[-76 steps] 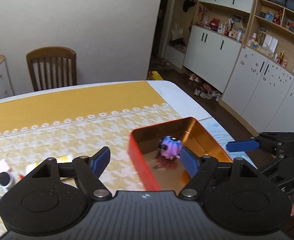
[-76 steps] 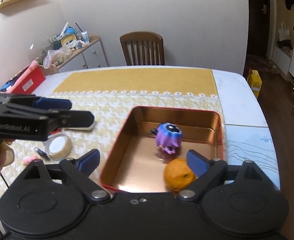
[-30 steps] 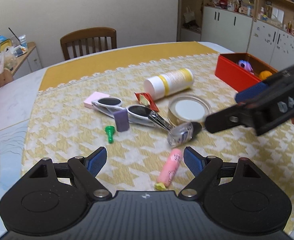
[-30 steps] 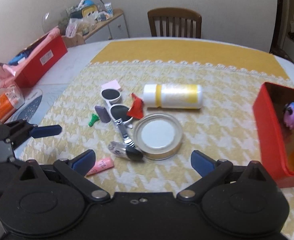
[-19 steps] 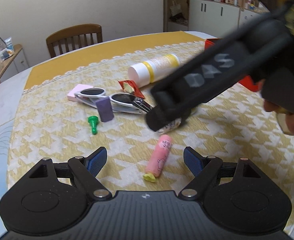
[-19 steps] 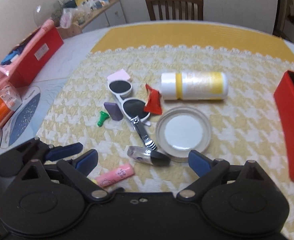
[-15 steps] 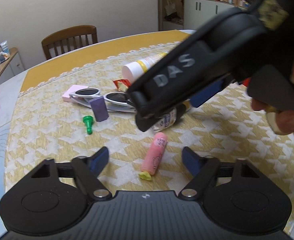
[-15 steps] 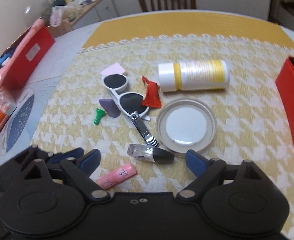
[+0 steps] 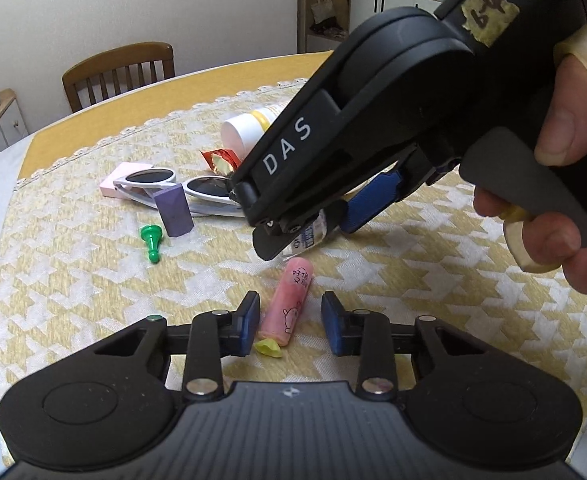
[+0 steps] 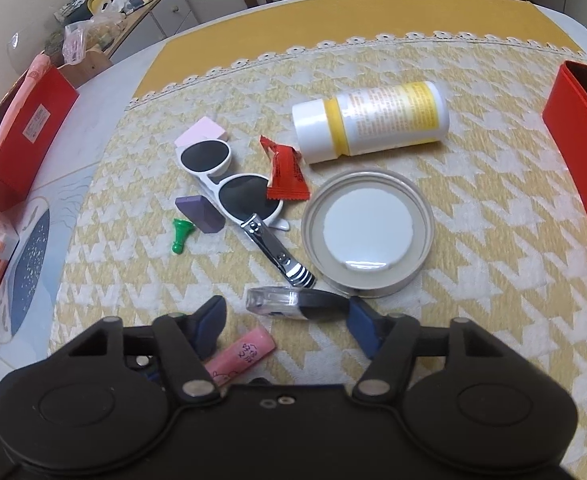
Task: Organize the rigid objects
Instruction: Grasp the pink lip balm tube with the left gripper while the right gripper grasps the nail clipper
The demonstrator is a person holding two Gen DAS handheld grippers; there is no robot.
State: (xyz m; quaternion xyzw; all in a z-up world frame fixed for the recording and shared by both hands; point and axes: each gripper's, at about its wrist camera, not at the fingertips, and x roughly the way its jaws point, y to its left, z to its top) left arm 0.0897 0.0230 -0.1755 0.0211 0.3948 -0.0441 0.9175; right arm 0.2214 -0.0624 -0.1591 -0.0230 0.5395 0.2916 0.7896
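1. Two grippers work at once. The left gripper [image 9: 289, 326] has its jaws narrowed since half a second ago, when they stood wide; they now bracket the pink tube [image 9: 288, 306], the left pad touching or nearly touching it and a small gap left on the right, so not yet a firm pinch.
2. The right gripper [image 10: 285, 322] has come down over the small clear-and-black bottle [image 10: 295, 303]; its jaws are spread, the right pad touching the bottle's dark end, the left pad well clear of the clear end.
3. Just beyond the bottle lie the nail clipper [image 10: 277, 254] and the round metal lid [image 10: 367, 234], which the bottle touches or nearly touches.
4. Farther out sit the white sunglasses [image 10: 229, 182], red wrapper [image 10: 285, 172], purple block [image 10: 201, 212], green pawn [image 10: 181, 234], pink eraser [image 10: 201, 134] and the white and yellow bottle [image 10: 373, 120] on its side, all loose on the desk.
5. The red tin [image 10: 577, 152] stands at the right edge, well apart from the clutter.
6. My reading: both hands have moved from approach to grasp, so two pieces look about to go to the tin; most of the sorting is still to do.
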